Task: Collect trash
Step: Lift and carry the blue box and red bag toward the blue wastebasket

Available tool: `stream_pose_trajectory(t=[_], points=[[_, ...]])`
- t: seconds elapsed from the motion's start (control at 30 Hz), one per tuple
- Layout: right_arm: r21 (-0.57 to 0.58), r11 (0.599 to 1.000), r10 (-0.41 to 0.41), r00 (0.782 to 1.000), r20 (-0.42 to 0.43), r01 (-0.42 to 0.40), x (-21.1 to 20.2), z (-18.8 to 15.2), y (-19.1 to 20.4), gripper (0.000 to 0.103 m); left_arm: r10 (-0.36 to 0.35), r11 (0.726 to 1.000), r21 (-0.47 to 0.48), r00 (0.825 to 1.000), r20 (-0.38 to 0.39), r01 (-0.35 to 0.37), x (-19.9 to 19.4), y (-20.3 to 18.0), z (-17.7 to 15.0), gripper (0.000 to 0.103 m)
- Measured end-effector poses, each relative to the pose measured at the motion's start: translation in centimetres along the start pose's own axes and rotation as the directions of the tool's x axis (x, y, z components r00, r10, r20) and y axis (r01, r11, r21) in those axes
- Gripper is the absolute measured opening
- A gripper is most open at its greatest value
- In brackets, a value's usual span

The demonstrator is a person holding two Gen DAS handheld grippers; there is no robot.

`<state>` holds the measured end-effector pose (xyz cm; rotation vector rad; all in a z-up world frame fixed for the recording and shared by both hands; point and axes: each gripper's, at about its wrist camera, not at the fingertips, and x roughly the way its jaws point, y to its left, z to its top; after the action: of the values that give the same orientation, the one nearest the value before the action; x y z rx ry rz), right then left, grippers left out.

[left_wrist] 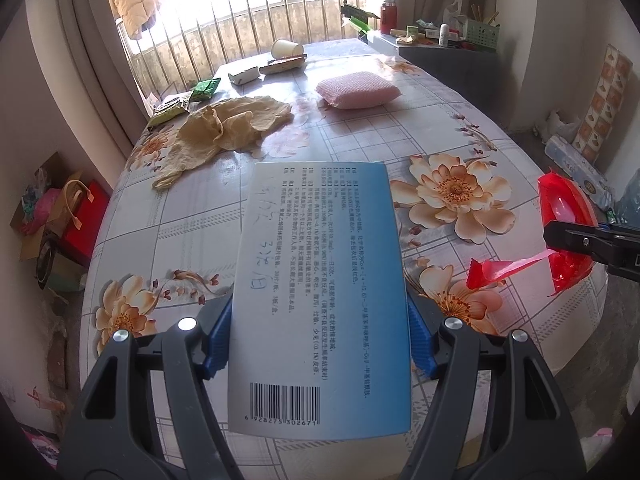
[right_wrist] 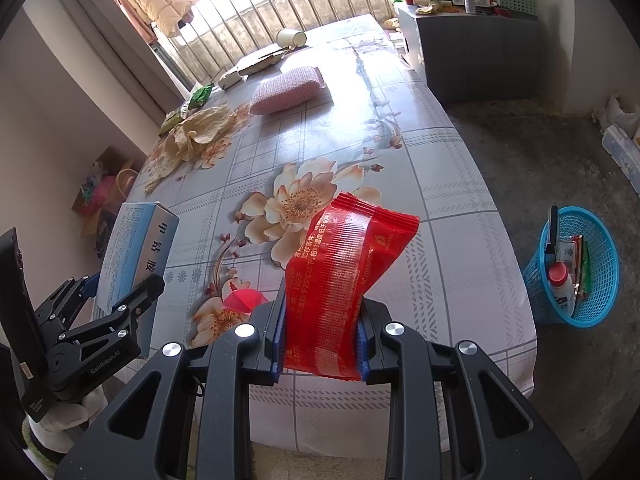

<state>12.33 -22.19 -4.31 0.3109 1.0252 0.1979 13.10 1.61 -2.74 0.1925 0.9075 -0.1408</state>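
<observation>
left gripper: jaws clamp blue box above near bench | right gripper: jaws pinch red wrapper | next: carry both right, release low over blue basket on floor

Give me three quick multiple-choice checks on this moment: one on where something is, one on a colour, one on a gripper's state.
1. Where is the blue basket?
A. on the table
B. on the floor to the right of the table
C. on the grey cabinet

2. What colour is the wrapper in the right gripper?
A. green
B. white
C. red

3. What is the left gripper doing?
A. clamping the blue-and-white box
B. hanging open and empty
C. pinching the yellow cloth

Answers: 1 B, it stands on the floor beside the table's edge. 2 C, red foil sits between the pads. 3 A, both pads press the box's sides.
</observation>
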Motion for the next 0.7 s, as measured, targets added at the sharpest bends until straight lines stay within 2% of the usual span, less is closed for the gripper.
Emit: stream_pose_trajectory(t=[0.27, 0.4, 0.57, 0.7], points=[[0.040, 0.999, 0.029, 0.999, 0.024, -0.029, -1.0, -0.2, -1.7, 0.027, 0.000, 1.000, 0.031, 1.000, 0.027, -0.001, -0.9, -1.4, 0.9, 0.067], [0.087, 0.994, 0.059, 0.996, 0.067, -0.065, -2.6, -0.1, -3.5, 0.027, -0.031, 0.998, 0.057, 0.998, 0.053, 0.028, -1.8, -2.7, 2.2, 0.067], [0.184, 0.982, 0.011, 0.985, 0.174, -0.043, -6.9, -0.2, -7.8, 0.027, -0.127, 0.986, 0.117, 0.987, 0.097, 0.115, -3.2, -5.7, 4.9, 0.067], [0.305, 0.952, -0.109, 0.961, 0.253, 0.028, -11.0, -1.5, -12.9, 0.027, -0.264, 0.954, 0.171, 0.960, 0.097, 0.245, -3.9, -9.2, 7.3, 0.067]])
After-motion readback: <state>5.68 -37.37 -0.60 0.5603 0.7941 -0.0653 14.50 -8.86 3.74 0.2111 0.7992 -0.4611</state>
